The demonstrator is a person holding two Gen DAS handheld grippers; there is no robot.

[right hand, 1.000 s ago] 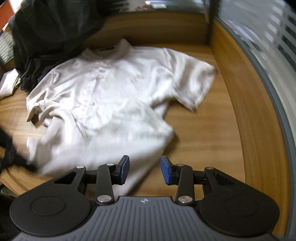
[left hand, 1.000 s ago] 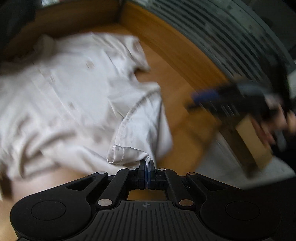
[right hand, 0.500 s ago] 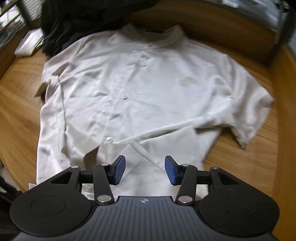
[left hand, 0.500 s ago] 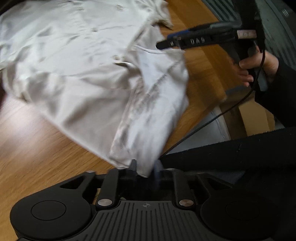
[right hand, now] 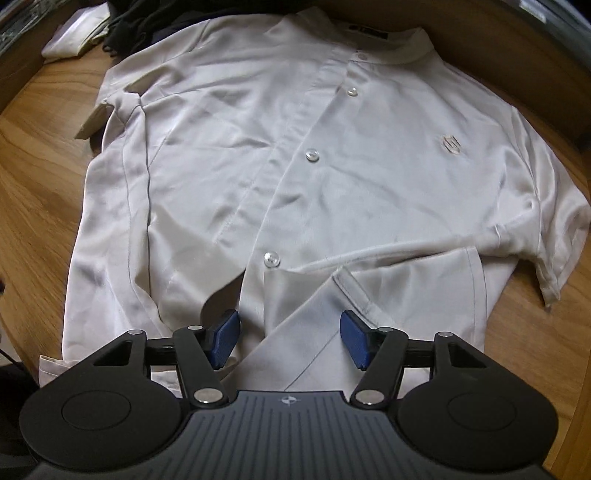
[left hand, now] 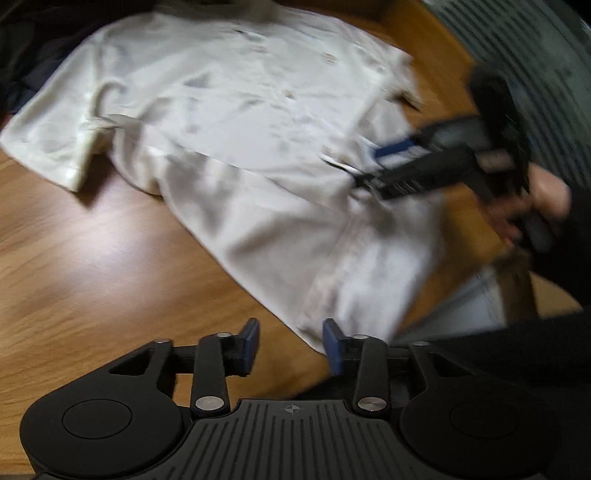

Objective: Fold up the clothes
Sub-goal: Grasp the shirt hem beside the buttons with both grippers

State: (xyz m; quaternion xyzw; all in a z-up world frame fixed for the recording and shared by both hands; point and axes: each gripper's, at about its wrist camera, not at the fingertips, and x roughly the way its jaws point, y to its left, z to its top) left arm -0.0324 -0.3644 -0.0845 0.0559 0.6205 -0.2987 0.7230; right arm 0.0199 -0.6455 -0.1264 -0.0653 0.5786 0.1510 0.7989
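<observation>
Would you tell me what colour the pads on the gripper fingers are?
Blue, on black fingers; the pads show best in the right wrist view, above the white shirt.

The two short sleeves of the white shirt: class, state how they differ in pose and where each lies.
The left-hand sleeve is folded and bunched against the shirt body, its cuff turned outward; the right-hand sleeve lies spread out flat. The left-hand sleeve sits near the dark clothing pile; the right-hand sleeve rests alone on bare wooden table. Both are short, white and hemmed.
</observation>
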